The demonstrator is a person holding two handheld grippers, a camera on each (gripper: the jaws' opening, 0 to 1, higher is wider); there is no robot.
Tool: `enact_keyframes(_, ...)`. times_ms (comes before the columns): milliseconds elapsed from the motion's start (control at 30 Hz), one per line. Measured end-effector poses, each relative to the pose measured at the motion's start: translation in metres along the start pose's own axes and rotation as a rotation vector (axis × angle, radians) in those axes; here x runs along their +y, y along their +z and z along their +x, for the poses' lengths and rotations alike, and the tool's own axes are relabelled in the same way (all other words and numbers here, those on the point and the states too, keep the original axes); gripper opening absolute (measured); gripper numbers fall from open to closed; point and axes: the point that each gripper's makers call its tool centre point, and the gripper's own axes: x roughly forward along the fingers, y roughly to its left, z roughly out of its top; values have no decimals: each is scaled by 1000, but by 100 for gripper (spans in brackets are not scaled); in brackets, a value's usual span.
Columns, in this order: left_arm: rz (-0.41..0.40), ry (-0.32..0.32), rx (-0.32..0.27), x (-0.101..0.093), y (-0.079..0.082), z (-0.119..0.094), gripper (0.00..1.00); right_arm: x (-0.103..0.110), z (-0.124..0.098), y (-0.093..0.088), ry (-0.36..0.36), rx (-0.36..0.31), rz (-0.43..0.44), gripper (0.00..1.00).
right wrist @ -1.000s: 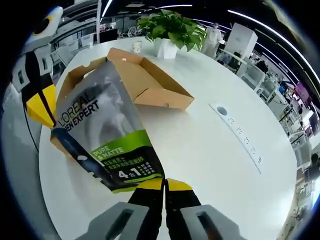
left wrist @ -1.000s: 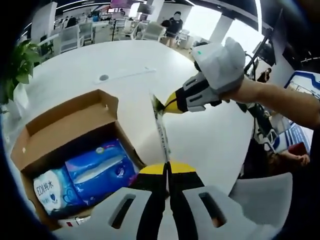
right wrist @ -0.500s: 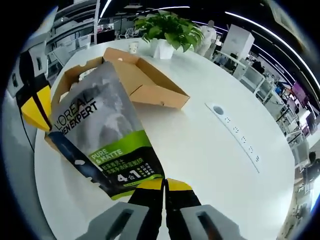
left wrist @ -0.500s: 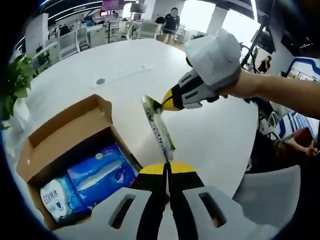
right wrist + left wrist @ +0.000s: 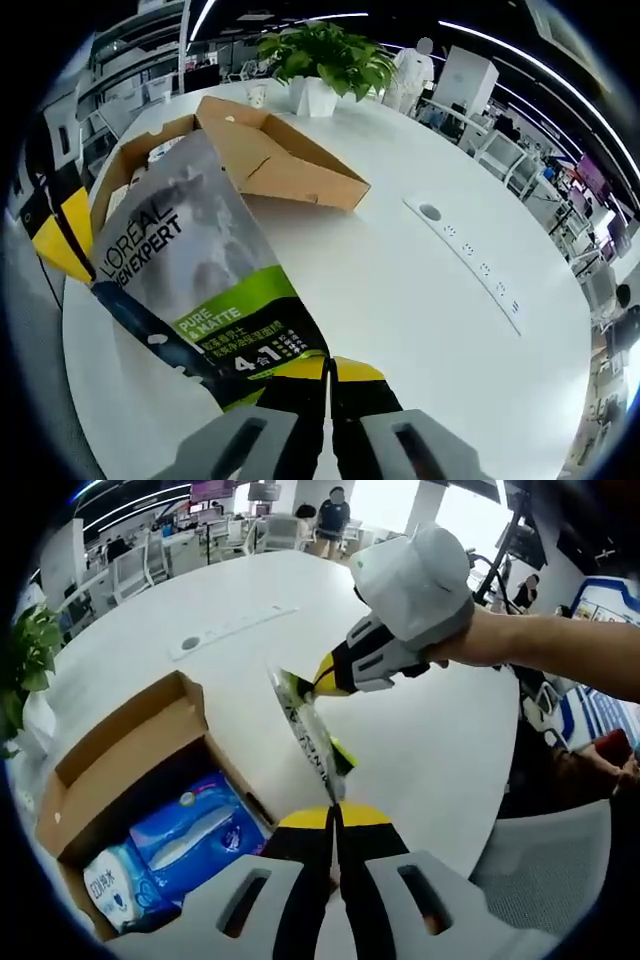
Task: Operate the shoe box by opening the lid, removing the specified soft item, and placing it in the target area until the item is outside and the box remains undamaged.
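Since a second ago the pouch [image 5: 200,290] has tilted flatter, and the box [image 5: 120,740] sits lower in the left gripper view. Both grippers pinch the pouch in the air above the table [image 5: 420,290]: the left gripper [image 5: 336,815] on one corner, the right gripper [image 5: 328,365] on the opposite edge, jaws closed. The open box holds blue tissue packs [image 5: 190,830], probably two.

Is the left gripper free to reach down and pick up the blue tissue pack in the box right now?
Probably not yet. The left gripper is shut on the pouch, which the right gripper also holds. The blue tissue pack lies uncovered in the open cardboard box, so only the pouch stands in the way.
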Motion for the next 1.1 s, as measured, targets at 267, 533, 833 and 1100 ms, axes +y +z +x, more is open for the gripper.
enact_keyframes(267, -8, -7, -1, -1, 2, 8, 0, -9, 3, -7, -10, -9, 38, 0)
enact_keyframes(533, -8, -19, 10, -4, 1, 17, 0, -12, 3, -10, -17, -14, 64, 0)
enact_keyframes(833, 34, 4, 22, -2, 1, 24, 1, -16, 6, -16, -21, -19, 85, 0)
enact_keyframes(1100, 95, 21, 44, -3, 0, 31, 1, -21, 7, -20, -27, -18, 96, 0)
